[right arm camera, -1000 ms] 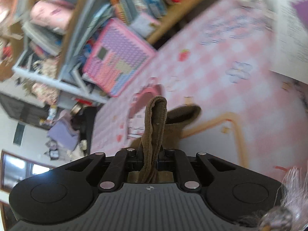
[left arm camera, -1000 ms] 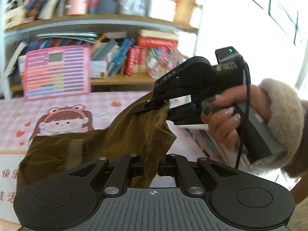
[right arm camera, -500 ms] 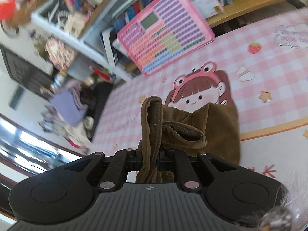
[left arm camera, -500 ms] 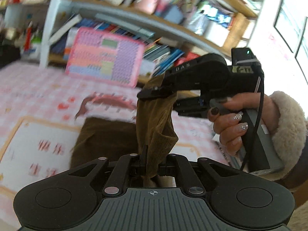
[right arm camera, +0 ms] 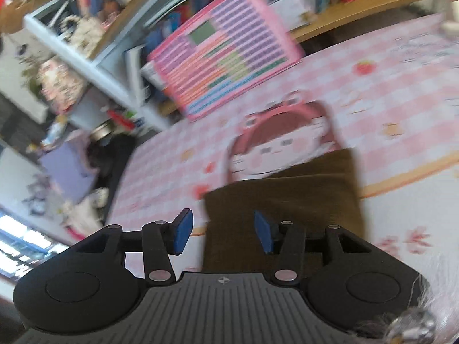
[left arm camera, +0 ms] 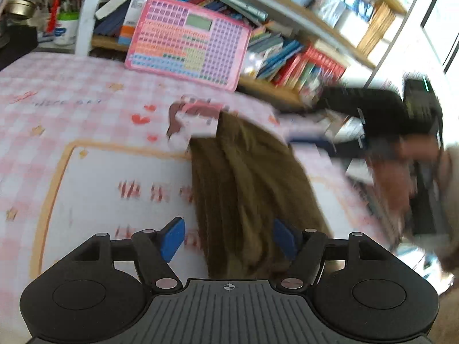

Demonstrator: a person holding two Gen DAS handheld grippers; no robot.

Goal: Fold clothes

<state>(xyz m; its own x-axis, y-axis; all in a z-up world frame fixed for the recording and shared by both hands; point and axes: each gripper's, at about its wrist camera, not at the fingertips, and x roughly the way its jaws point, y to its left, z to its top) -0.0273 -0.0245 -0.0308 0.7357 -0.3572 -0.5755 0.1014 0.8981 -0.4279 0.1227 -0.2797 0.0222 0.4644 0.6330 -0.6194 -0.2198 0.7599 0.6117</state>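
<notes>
A brown corduroy garment (left arm camera: 249, 189) lies folded flat on the pink checked table mat (left arm camera: 71, 109). My left gripper (left arm camera: 228, 239) is open above its near end, with blue pads (left arm camera: 172, 238) apart and nothing held. My right gripper (right arm camera: 222, 235) is open too, blue pads (right arm camera: 182, 235) apart, just over the near edge of the garment (right arm camera: 287, 195). In the left wrist view the right gripper's body (left arm camera: 381, 114) is a blurred black shape at the right, away from the cloth.
A pink keyboard-like board (left arm camera: 186, 43) leans against a wooden bookshelf (left arm camera: 287, 57) full of books behind the table. A cartoon girl print (right arm camera: 278, 149) sits on the mat just beyond the garment. Clutter and a white shelf post (left arm camera: 86, 14) stand at the left.
Both grippers have opened and let go of the brown garment, which now lies flat on the mat. The right gripper has pulled away to the right.
</notes>
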